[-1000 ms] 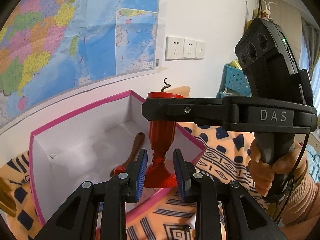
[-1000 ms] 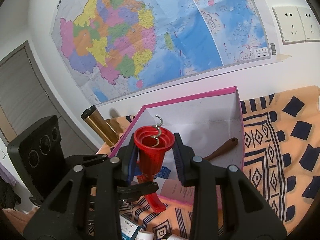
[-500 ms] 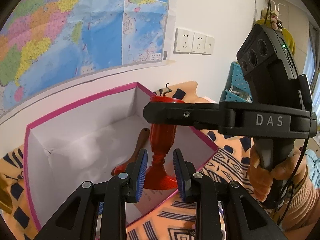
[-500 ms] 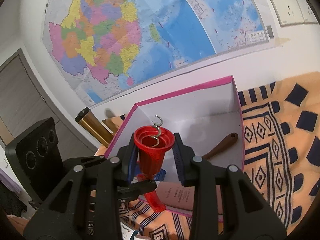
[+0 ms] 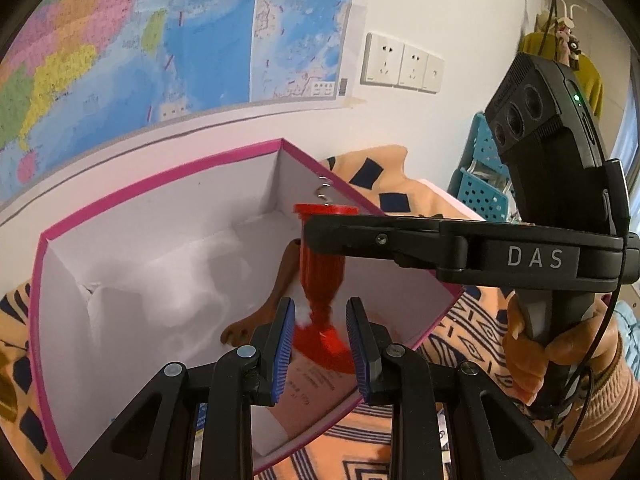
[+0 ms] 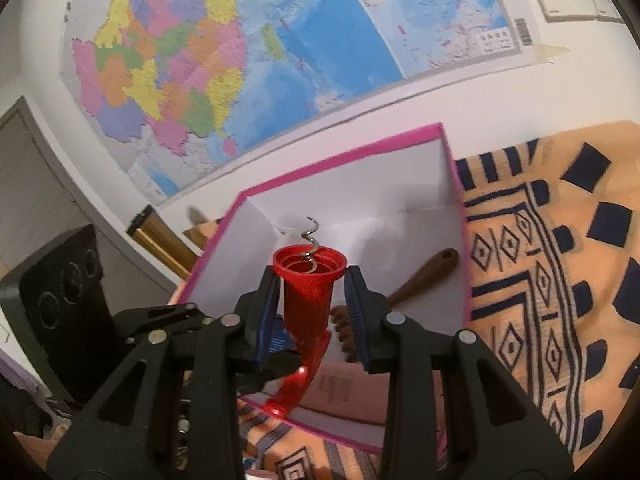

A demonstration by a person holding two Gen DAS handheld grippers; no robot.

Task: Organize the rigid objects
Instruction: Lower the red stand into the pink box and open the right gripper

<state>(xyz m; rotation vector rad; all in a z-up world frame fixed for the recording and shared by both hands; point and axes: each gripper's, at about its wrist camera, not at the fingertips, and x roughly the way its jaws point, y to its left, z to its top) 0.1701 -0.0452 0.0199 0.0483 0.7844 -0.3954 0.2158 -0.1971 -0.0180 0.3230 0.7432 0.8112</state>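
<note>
A red corkscrew (image 6: 308,292) with a metal spiral sticking out of its wide end is held in my right gripper (image 6: 310,312), which is shut on its body, above a white box with a pink rim (image 6: 440,128). In the left wrist view the corkscrew (image 5: 320,276) hangs over the box (image 5: 160,176), with the right gripper's finger crossing in front of it. My left gripper (image 5: 320,344) is open, its blue pads either side of the corkscrew's handle end without touching. A brown wooden-handled tool (image 6: 424,276) lies in the box.
A pink paper booklet (image 5: 320,384) lies in the box's near corner. The box stands on an orange patterned cloth (image 6: 560,280) against a wall with a map. A gold cylinder (image 6: 160,240) stands left of the box; a blue basket (image 5: 480,184) at far right.
Both grippers and the corkscrew have moved forward over the box; the corkscrew now hangs above its inside rather than its near edge. The left jaws stay open around the handle end.
</note>
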